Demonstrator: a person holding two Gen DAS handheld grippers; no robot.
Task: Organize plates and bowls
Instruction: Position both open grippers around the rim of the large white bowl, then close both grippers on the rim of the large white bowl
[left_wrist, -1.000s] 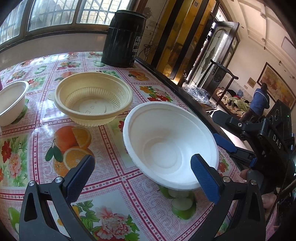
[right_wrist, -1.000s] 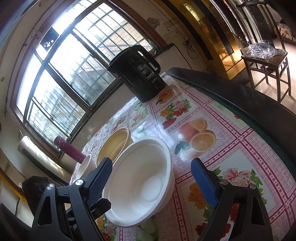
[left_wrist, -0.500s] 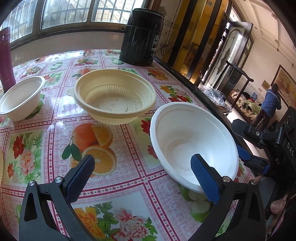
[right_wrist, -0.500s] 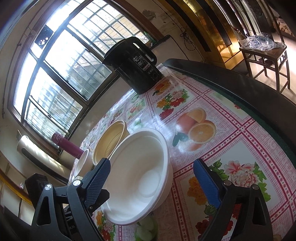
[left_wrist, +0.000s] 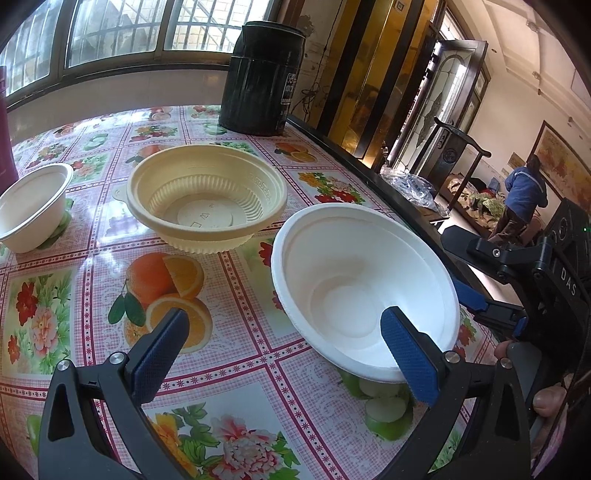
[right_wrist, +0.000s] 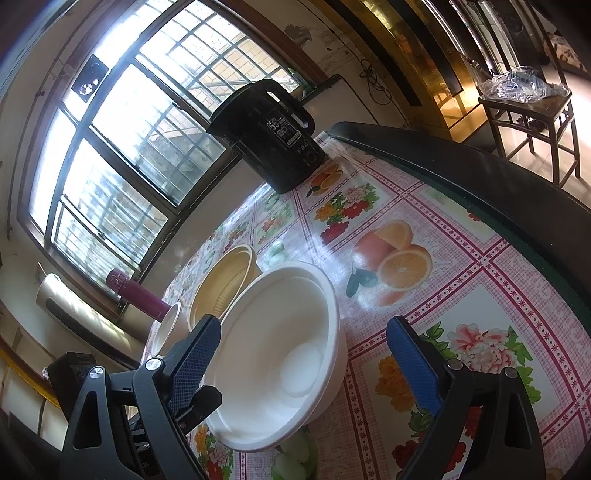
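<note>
Both your tongs gape wide, holding nothing. The large white foam bowl (left_wrist: 364, 291) sits tilted between your left tongs (left_wrist: 284, 354) and right tongs (right_wrist: 301, 356); one careless pinch could flip it. The ribbed cream plastic bowl (left_wrist: 207, 199) just beyond crowds the path.

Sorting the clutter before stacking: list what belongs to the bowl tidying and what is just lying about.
For the job:
- large white bowl
- yellow bowl
- small white bowl
- left gripper, open
- right gripper, open

Just lying about:
- black kettle
- maroon flask
- plastic bag on a stool
- tablecloth
</note>
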